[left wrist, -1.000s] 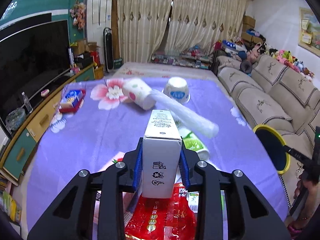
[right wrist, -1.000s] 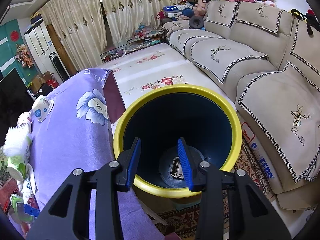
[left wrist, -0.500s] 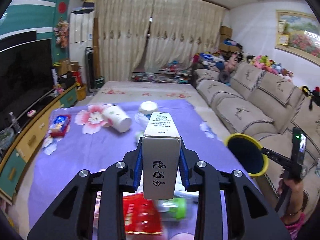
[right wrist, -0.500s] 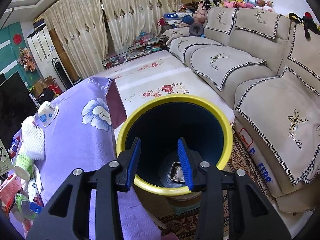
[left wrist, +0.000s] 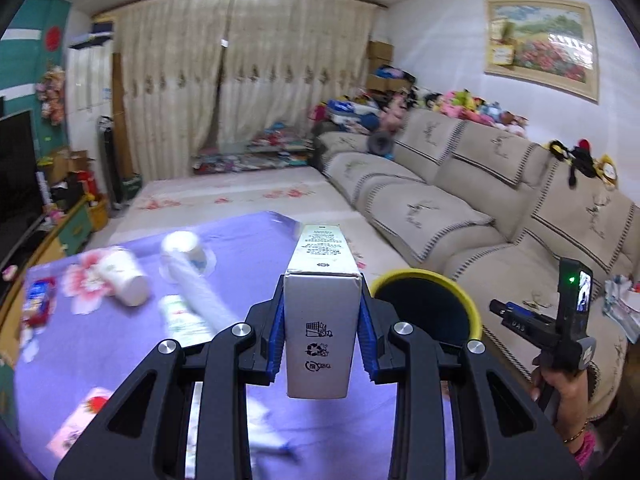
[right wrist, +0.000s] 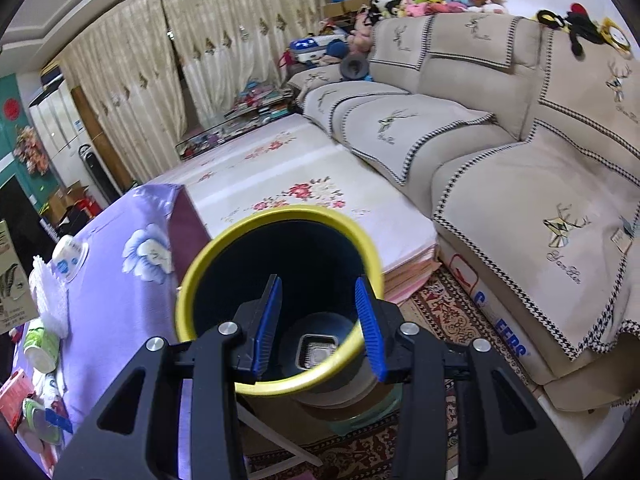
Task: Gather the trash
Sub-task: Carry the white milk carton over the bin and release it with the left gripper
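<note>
My left gripper (left wrist: 320,296) is shut on a white drink carton (left wrist: 318,344), held upright above the purple tablecloth (left wrist: 100,352). Just right of the carton is the dark bin with a yellow rim (left wrist: 424,278). My right gripper (right wrist: 317,284) holds that bin (right wrist: 280,214) by its near rim, off the floor and tilted towards the camera. A small foil tray (right wrist: 318,354) lies at the bin's bottom. In the left wrist view the right gripper (left wrist: 520,320) reaches in from the right, with a hand (left wrist: 560,388) under it.
On the cloth lie a white paper cup (left wrist: 124,280), a round tub (left wrist: 186,250), a white foam sleeve (left wrist: 204,296), a green-labelled cup (left wrist: 180,320) and a red packet (left wrist: 36,304). A beige sofa (right wrist: 520,184) runs along the right. A patterned rug (right wrist: 440,308) lies below the bin.
The left gripper rose and swung right with the carton, bringing the bin up beside it. The right gripper shifted with the bin, which now tilts more and shows its underside.
</note>
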`<action>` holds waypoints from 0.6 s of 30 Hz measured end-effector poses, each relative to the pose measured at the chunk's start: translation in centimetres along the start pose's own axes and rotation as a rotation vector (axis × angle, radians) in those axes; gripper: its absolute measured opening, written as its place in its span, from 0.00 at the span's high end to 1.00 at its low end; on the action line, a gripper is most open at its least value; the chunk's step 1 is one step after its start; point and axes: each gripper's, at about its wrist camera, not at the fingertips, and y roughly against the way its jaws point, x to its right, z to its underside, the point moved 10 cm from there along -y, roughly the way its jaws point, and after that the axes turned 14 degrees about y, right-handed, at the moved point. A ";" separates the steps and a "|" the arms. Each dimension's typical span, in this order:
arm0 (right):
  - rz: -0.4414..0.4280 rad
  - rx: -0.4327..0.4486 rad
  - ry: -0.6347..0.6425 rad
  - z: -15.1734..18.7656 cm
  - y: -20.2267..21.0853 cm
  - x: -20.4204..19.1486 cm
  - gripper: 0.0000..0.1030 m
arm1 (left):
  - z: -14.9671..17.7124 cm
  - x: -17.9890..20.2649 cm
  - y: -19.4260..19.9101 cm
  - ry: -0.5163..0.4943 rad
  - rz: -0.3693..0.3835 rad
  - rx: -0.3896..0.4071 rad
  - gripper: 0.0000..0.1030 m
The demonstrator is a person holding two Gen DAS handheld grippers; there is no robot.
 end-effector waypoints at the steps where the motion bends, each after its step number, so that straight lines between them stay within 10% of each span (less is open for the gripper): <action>1: 0.005 -0.001 -0.008 0.1 0.0 0.6 0.64 | 0.2 1.0 -1.0 -0.006 0.017 -0.016 0.70; 18: 0.042 -0.021 -0.099 2.3 -0.7 6.8 0.64 | 5.7 13.2 -17.7 -0.066 0.146 -0.198 0.69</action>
